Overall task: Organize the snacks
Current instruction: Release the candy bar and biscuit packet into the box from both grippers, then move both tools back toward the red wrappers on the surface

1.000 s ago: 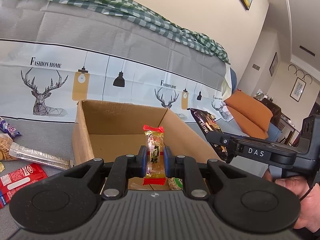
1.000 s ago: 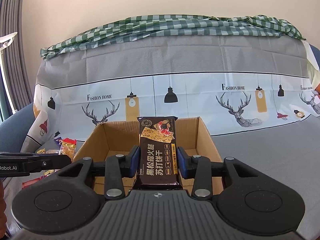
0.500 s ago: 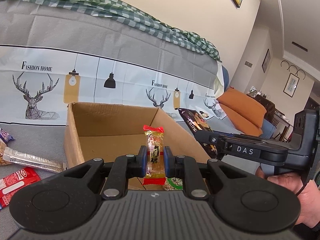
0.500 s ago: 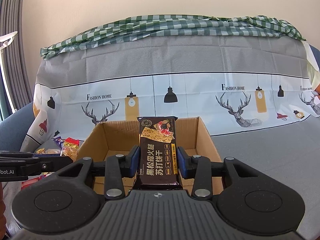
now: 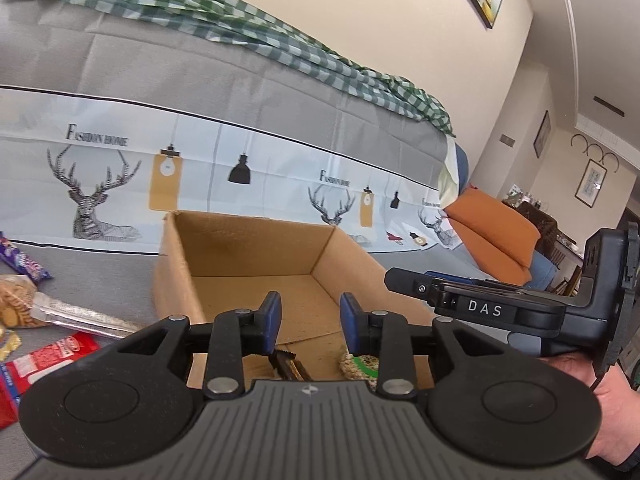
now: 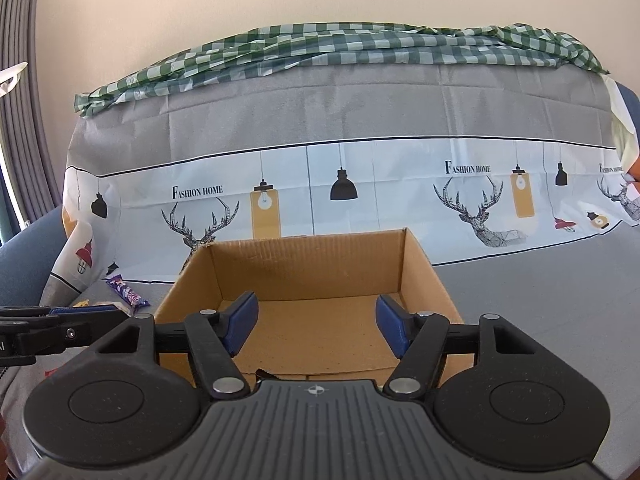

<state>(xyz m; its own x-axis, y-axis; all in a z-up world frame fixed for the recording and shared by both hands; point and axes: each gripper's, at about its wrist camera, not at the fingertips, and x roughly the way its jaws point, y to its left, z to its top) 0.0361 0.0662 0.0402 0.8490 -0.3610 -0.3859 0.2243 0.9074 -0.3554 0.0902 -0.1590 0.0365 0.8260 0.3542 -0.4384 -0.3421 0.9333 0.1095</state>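
An open cardboard box sits on the grey cover. Above its near edge my left gripper has its jaws opening with nothing between them. Below it, a dark serrated wrapper and a green-banded grain snack lie on the box floor. In the right wrist view my right gripper hangs over the same box, jaws opening and wide apart, nothing held. A dark wrapper edge peeks out just under it. The right gripper's body shows in the left view, held by a hand.
Loose snacks lie left of the box: a red packet, a clear long packet, a biscuit bag and a purple wrapper. A sofa back with a deer-print cover and checked cloth rises behind. Orange cushions lie at the right.
Both grippers have let go: the small red-and-yellow snack has left the left jaws, the dark cracker pack the right jaws. Both jaws now stand apart over the box.
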